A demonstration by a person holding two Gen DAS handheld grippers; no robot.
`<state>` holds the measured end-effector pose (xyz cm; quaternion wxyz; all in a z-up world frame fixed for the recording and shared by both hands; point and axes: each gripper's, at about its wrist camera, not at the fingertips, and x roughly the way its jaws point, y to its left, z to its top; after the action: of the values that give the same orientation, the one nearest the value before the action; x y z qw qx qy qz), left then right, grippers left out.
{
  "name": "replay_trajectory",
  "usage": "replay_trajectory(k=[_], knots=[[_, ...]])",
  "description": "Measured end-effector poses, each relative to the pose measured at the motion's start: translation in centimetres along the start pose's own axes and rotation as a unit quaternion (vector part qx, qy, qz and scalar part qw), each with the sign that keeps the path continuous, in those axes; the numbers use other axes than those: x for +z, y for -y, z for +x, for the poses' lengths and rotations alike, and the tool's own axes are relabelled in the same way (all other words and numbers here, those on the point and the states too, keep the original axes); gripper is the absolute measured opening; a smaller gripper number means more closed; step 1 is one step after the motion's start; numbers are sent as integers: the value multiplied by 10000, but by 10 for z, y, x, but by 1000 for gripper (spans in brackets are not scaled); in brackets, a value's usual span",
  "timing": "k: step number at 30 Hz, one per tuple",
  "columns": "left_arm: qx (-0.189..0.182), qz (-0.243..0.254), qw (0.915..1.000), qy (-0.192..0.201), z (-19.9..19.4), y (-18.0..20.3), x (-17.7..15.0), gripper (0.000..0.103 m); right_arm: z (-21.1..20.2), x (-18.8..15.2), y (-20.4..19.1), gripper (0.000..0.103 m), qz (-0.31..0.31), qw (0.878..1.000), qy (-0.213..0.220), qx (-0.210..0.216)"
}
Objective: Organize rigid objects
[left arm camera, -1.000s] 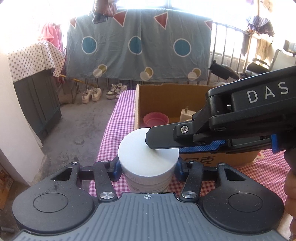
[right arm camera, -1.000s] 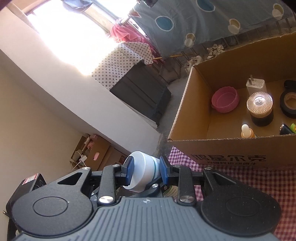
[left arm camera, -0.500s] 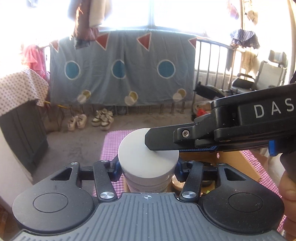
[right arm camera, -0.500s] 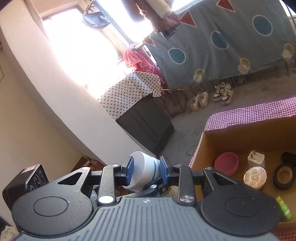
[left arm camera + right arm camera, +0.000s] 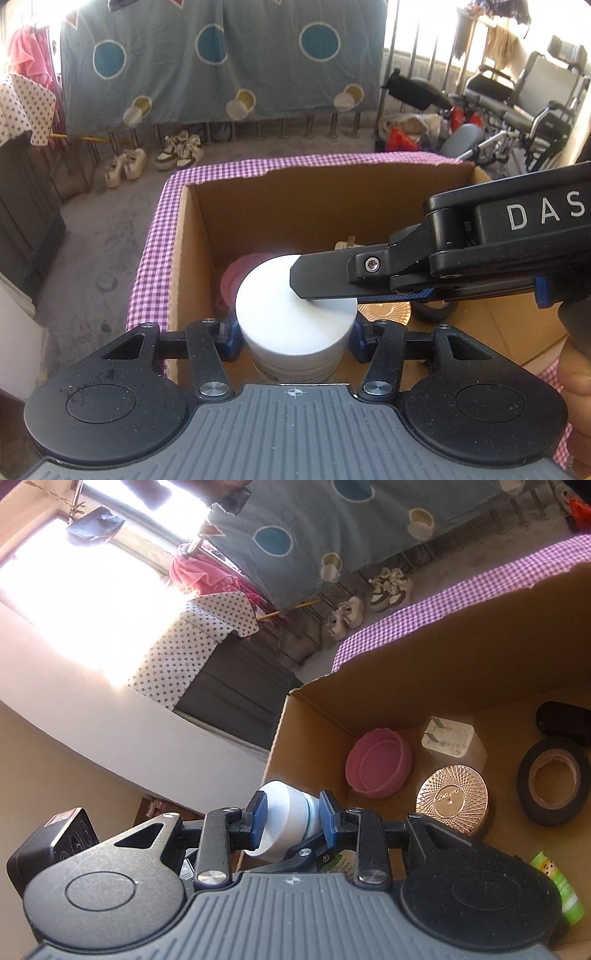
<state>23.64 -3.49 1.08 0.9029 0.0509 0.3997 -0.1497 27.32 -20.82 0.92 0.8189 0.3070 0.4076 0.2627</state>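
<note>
both fingers [image 5: 360,338] clamp white jar [image 5: 295,314] - over box [image 5: 177,258]

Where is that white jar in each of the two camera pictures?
Left wrist view: the white jar sits low in the middle, held upright.
Right wrist view: the same jar is low, left of middle, tilted sideways.
Shared landmark: the pink bowl in the cardboard box.

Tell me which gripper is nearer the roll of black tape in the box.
Right, judging loosely. The right gripper grips the white jar from the side nearer the tape; the left gripper holds the jar's far side.
</note>
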Motion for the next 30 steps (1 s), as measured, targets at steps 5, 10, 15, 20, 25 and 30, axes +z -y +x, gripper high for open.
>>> replay_trajectory(k=[5, 10, 15, 20, 25, 30], knots=[[114, 191, 9997, -105, 4, 8, 2, 53, 10, -1, 12, 33, 86, 9999, -137, -42], [172, 241, 9995, -65, 1, 10, 3, 56, 9, 1, 14, 34, 135, 9998, -126, -94], [119, 120, 9997, 195, -24, 7, 7, 76, -15, 0, -1, 34, 30, 9999, 129, -104], [93, -79, 9985, 542, -69, 8, 3, 101, -74, -16, -28, 45, -231, 9979, 594, -101], [113, -165, 9966, 795, -104, 19, -11, 103, -142, -48, -56, 70, -887, 9868, 1182, -656], [224, -537, 9963, 636, -110, 27, -23, 103, -183, -84, -68, 100, -1383, 9603, 1753, -1671]])
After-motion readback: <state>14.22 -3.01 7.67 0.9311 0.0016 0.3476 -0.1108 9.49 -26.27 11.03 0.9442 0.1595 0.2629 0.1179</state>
